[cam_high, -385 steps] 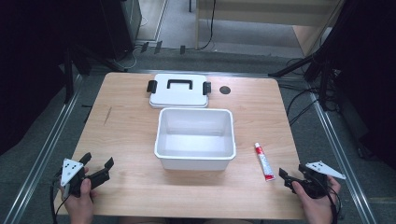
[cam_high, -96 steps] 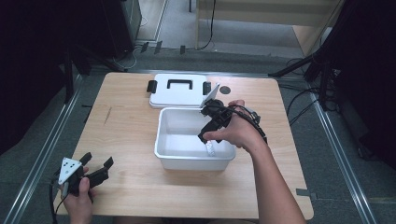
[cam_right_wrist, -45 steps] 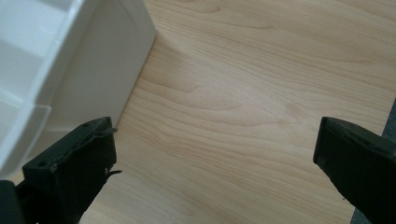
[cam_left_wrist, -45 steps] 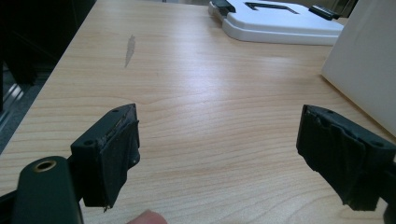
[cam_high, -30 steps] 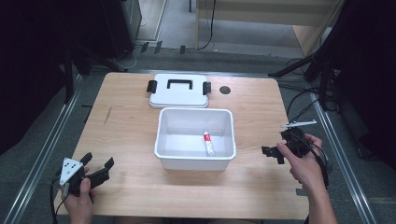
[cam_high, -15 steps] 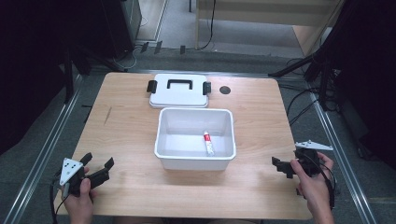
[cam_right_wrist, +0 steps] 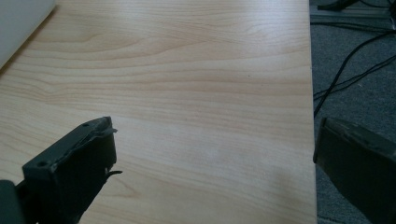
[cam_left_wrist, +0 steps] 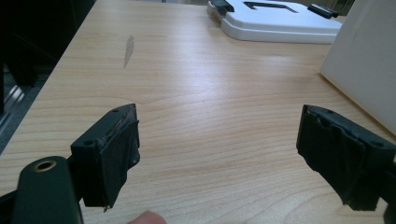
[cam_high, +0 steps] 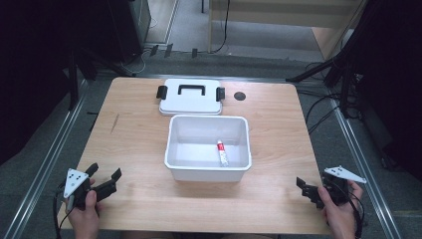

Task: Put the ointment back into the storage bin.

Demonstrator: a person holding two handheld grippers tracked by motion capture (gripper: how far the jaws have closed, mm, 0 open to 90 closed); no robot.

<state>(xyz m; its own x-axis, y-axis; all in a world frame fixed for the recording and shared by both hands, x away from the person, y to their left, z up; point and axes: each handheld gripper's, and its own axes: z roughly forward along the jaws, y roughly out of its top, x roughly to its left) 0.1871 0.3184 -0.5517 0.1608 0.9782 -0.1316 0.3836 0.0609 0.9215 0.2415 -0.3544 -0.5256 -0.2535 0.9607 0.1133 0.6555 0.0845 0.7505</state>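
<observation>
At the worktop's [cam_high: 139,149] near left corner the left gripper [cam_high: 102,180] rests in the person's hand with its fingers [cam_left_wrist: 109,156] spread wide and holding nothing, bare wood between them. Toward the far edge, left of centre, the white lid [cam_high: 191,97] lies flat with its black handle up and a black latch at each end, just behind the white bin [cam_high: 208,172]. The bin sits mid-worktop, open, and the small red-and-white tube [cam_high: 222,152] lies on its floor toward the right wall, pointing roughly from far to near. At the near right corner the right gripper [cam_high: 309,188] also stands wide apart and empty, low over the wood. With the tube already inside, the step in hand looks like closing the bin. To do it well, the lid is best taken by its handle or by both ends, lifted level rather than dragged, carried straight toward the near edge and lowered squarely so that its rim meets the bin's all round. The latches should line up with the bin's short sides before any pressing; a tilted lid could catch one wall and push the bin along.
</observation>
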